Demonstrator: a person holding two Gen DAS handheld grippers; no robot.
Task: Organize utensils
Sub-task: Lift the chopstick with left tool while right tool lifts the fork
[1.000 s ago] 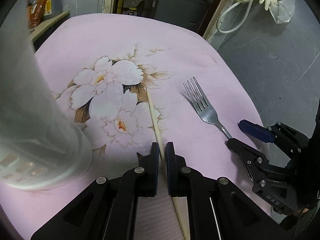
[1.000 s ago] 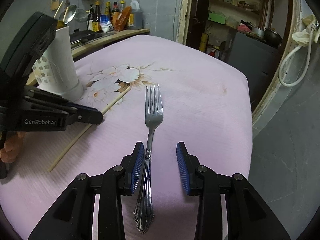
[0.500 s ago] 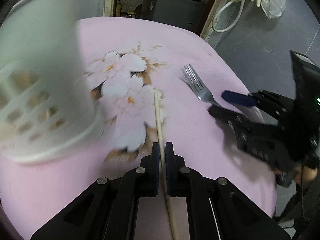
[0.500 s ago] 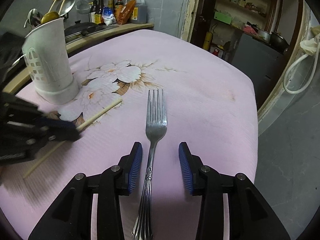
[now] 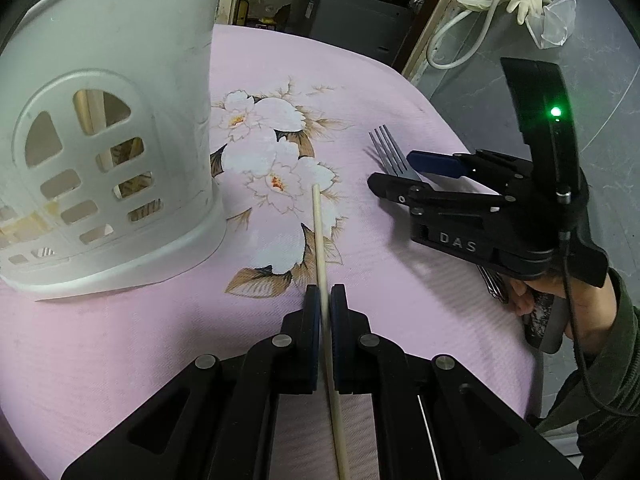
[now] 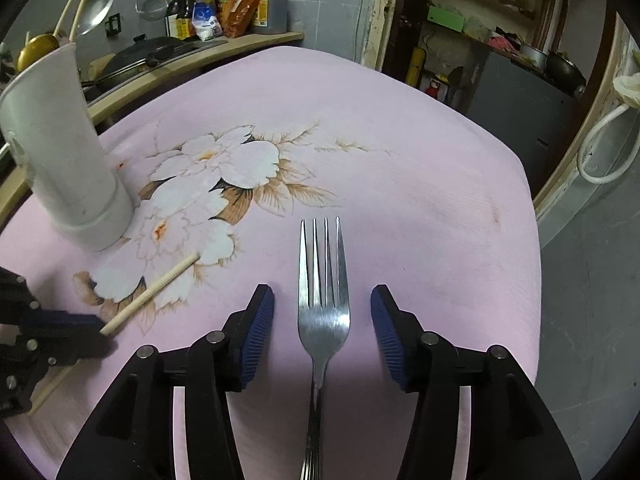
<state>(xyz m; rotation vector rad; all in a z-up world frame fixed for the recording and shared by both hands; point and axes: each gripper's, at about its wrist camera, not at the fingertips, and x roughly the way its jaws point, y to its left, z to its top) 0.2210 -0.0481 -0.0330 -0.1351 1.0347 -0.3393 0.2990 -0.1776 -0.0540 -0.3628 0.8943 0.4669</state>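
Observation:
My left gripper (image 5: 325,300) is shut on a wooden chopstick (image 5: 319,232), held above the pink flowered cloth, its tip pointing away. The white perforated utensil holder (image 5: 104,152) stands close at the left, with utensils inside. A steel fork (image 6: 323,308) lies on the cloth. My right gripper (image 6: 322,320) is open with its jaws either side of the fork's head, not touching it. In the right wrist view the holder (image 6: 68,160) stands far left and the chopstick (image 6: 156,288) sticks out of the left gripper (image 6: 96,326). The right gripper (image 5: 404,170) also shows over the fork (image 5: 390,152) in the left wrist view.
The pink cloth (image 6: 400,160) covers a round table. A counter with bottles and a pan (image 6: 224,12) lies behind it. A doorway and dark cabinet (image 6: 520,92) are at the back right, with grey floor beyond the table's right edge.
My left gripper lifted the chopstick and swung toward the holder, which now looms larger. My right gripper slid forward along the fork from handle to head and opened wider.

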